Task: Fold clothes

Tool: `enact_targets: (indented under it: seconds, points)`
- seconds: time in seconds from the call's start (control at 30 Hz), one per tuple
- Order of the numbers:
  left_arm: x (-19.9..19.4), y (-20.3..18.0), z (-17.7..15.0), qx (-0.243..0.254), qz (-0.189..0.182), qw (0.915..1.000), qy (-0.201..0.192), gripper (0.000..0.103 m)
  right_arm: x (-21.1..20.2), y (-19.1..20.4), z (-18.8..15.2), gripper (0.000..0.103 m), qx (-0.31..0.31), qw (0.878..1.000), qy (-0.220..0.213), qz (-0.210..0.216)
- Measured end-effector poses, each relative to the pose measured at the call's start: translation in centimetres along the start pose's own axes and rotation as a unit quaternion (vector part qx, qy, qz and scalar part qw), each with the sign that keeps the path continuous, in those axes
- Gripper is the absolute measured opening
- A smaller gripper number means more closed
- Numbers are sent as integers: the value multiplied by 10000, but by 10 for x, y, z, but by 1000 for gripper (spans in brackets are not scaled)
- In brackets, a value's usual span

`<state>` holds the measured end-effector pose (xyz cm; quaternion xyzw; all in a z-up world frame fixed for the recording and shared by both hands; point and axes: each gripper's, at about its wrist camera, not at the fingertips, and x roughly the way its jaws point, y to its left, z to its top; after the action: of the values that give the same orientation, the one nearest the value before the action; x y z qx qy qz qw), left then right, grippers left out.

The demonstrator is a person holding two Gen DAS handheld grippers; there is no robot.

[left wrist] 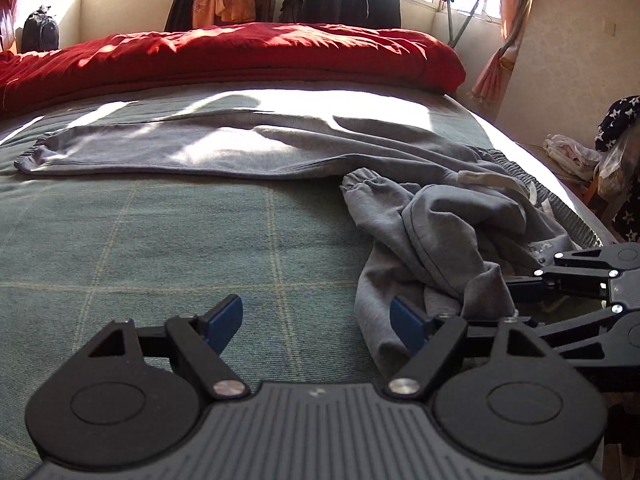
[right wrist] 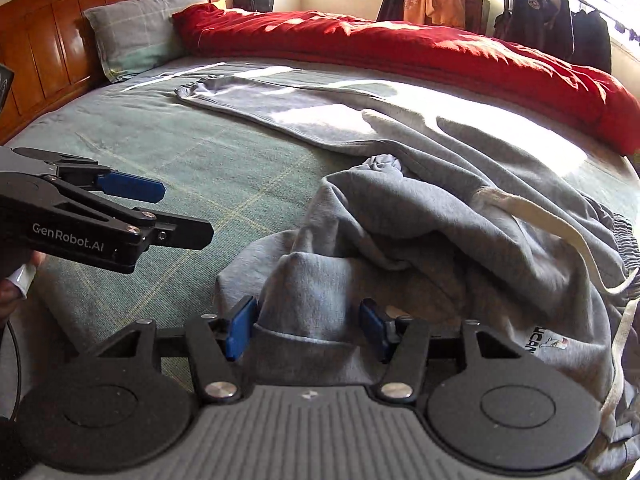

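**Grey Sweatpants on Bed: Both Hand-Held Grippers Open**

While the grey sweatpants (right wrist: 440,184) lie across the green plaid bed cover (left wrist: 160,232), I hold one hand-held gripper in each hand above the near edge of the bed. One leg of the garment is laid out flat toward the headboard (right wrist: 52,40), its cuff near the pillow (right wrist: 140,28). The other leg is bunched in a heap at the near side, beside the waistband and the white drawstring (right wrist: 552,220).

Left hand-held gripper (left wrist: 316,326): jaws spread wide, holding nothing. Bare bed cover lies between its blue pads (left wrist: 226,318); the right-side pad sits against the edge of the bunched leg.

Right hand-held gripper (right wrist: 310,330): jaws spread apart, not clamped. A fold of the bunched grey fabric stands between the two blue pads; the left-side pad touches the fabric. Whether the other pad touches, I cannot tell.

A red quilt (right wrist: 400,48) lies along the far side of the bed, well apart from the sweatpants.
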<state>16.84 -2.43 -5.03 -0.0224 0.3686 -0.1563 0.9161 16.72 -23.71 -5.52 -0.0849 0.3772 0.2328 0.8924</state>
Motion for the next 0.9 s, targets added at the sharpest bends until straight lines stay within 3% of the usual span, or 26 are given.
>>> enact_targets:
  seconds: [0.03,0.13,0.3,0.43,0.6,0.73,0.9]
  points:
    - [1,1,-1,-25,-2,10000,9,81,-2,-2,-2,30,-9,10000,-34,-3]
    - [7,1,0,-95,-130,9999,44,81,-14,-16,-8,20,227,9995,-219,-46]
    - [23,-4,3,-174,-395,9989,161,81,-29,-45,-14,19,513,9964,-323,-590]
    - [37,-11,10,-236,-644,9974,232,81,-29,-69,-20,20,835,9930,-272,-794]
    - [60,-22,19,-362,-877,9946,410,81,-24,-78,-27,24,1010,9916,-266,-758]
    - [63,-17,27,-697,-1113,9911,238,81,-25,-85,-31,26,1100,9912,-292,-683]
    - [72,-3,43,-1075,-1148,9875,137,80,-25,-93,-35,26,1211,9906,-320,-552]
